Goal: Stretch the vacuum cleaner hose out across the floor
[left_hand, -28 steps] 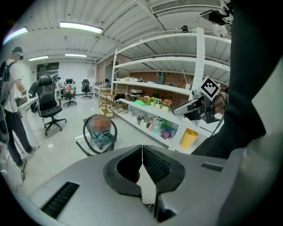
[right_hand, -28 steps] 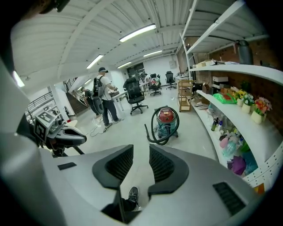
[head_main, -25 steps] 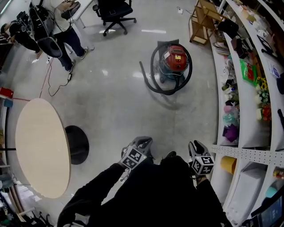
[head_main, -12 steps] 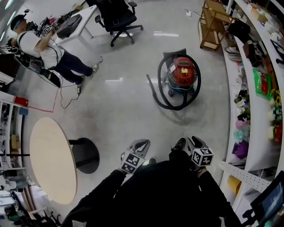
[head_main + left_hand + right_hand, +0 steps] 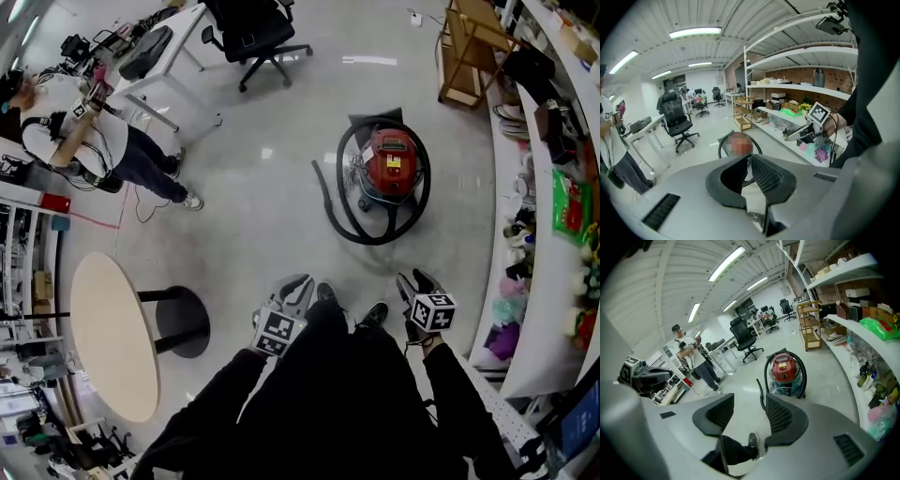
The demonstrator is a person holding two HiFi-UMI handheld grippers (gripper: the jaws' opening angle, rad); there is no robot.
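the hose [image 5: 375, 241] lies looped around the red vacuum cleaner [image 5: 389, 164] on the floor [image 5: 253, 216] ahead, so the left tool [image 5: 298, 289] is clenched on nothing, and the right tool [image 5: 415, 281] has just been opening its empty jaws, likely to grab it.

glossy grey floor [image 5: 253, 225] | round table [image 5: 112, 333] | office chair [image 5: 253, 28] | shelves [image 5: 542, 272]
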